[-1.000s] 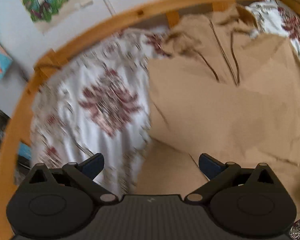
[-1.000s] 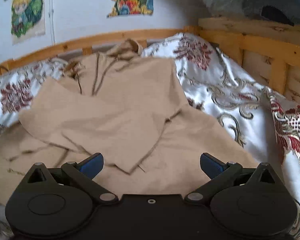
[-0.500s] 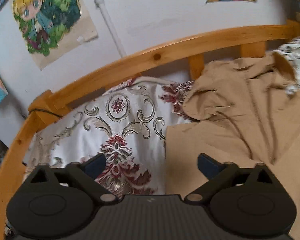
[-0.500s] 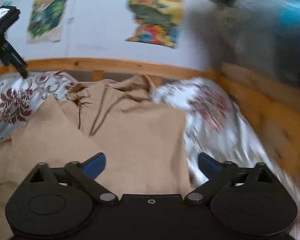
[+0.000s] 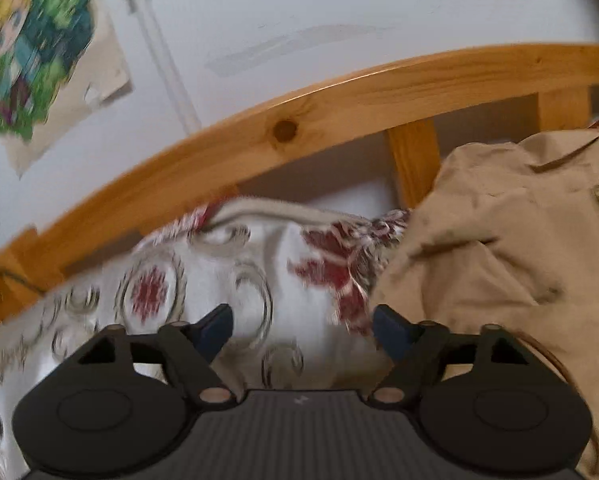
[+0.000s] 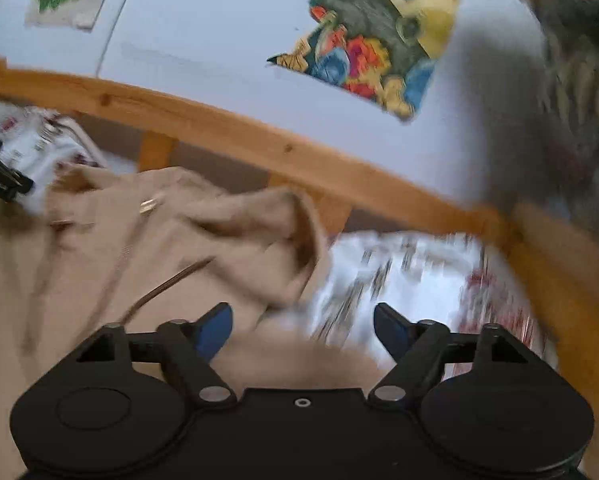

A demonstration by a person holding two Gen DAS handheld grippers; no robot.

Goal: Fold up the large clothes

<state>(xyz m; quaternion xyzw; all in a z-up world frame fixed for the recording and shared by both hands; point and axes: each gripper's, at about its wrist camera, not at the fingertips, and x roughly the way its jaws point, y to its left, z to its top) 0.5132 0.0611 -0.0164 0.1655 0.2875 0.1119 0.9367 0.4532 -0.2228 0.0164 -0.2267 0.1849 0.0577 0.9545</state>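
We bring the left gripper [image 5: 301,330] and right gripper [image 6: 302,330], jaws apart, empty and just narrowing, to the tan hooded sweatshirt [image 6: 147,248] spread at the bed's head edge, likely flanking its hood for folding.

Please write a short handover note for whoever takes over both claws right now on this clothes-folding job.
Left claw: open, nothing between its pads, jaws just been closing; it sits over the patterned bedspread at the left edge of the tan hoodie.
Right claw: open, empty, jaws also just been closing; it sits at the hoodie's right edge by the hood.
The hoodie lies on the bed, hood end against the wooden rail.
Done: cannot tell from these views.
Left: grip the hood end and fold.
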